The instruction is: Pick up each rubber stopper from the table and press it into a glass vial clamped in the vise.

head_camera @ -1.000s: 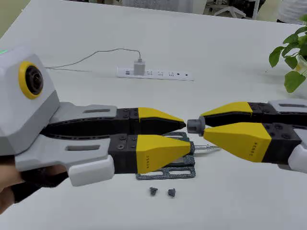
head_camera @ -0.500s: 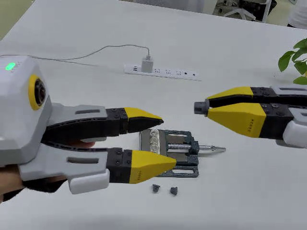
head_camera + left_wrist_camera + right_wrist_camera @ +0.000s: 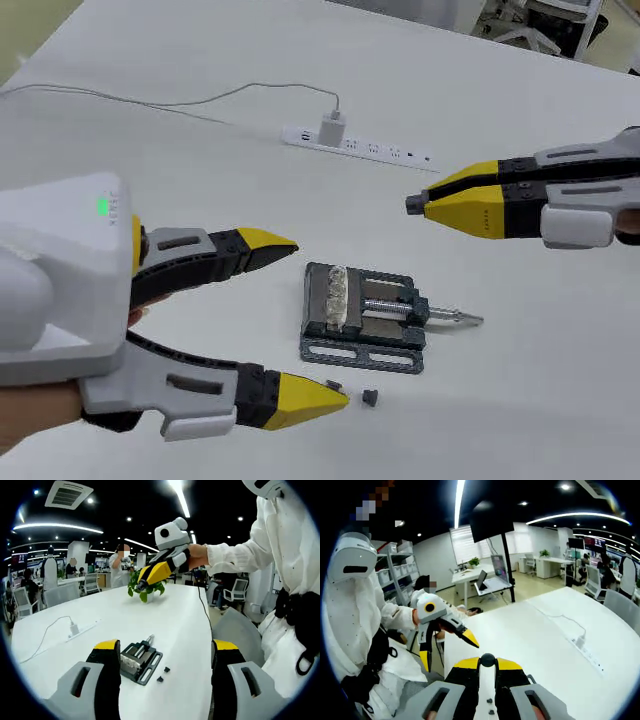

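Head view: the left hand-held gripper [image 3: 318, 322] has drawn back from the vise [image 3: 365, 340] and spread wide, empty. The right hand-held gripper [image 3: 428, 204] has lifted clear, pinching a rubber stopper [image 3: 412, 204]. The clamped vials [image 3: 335, 293] are now exposed for insertion. Two loose stoppers [image 3: 369, 397] lie on the counter [image 3: 200, 150].

Left gripper view: jaws far apart, nothing between.

Right gripper view: jaws closed on the stopper.

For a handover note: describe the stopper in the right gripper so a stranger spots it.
Start at the dark vise in the middle of the white table. Above and right of it, the right gripper pinches a grey stopper at its yellow tips. The other two stoppers lie on the table.
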The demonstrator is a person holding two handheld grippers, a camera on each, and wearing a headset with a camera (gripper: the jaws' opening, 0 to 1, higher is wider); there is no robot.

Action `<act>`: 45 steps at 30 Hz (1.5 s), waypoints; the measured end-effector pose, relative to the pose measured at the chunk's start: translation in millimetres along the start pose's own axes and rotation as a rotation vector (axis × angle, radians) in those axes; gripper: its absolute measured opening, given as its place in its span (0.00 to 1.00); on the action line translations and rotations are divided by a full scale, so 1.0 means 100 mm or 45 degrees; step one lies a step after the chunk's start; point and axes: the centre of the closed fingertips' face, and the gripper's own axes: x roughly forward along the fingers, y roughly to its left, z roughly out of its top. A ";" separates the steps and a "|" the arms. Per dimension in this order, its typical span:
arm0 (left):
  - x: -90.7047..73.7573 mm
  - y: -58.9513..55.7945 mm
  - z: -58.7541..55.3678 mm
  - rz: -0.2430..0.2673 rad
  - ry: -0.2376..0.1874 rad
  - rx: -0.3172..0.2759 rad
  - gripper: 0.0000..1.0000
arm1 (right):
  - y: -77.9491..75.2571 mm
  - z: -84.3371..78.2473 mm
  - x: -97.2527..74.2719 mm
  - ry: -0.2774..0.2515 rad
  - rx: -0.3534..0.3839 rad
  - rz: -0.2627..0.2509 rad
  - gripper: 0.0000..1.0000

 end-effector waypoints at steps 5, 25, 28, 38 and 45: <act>0.02 0.07 -0.10 0.041 0.015 0.014 0.81 | -0.21 -0.10 0.19 0.151 -0.036 -0.005 0.05; 0.08 0.26 -0.55 0.117 0.122 0.046 0.94 | -0.81 -0.92 0.90 0.722 -0.243 0.011 0.05; 0.09 0.29 -0.61 0.124 0.122 0.034 0.96 | -0.84 -1.05 0.98 0.783 -0.280 0.009 0.05; 0.07 0.32 -0.63 0.136 0.088 -0.002 0.98 | -0.93 -1.31 1.19 0.892 -0.356 0.018 0.05; 0.06 0.37 -0.63 0.147 0.078 -0.015 0.98 | -0.99 -1.37 1.23 0.920 -0.369 0.018 0.05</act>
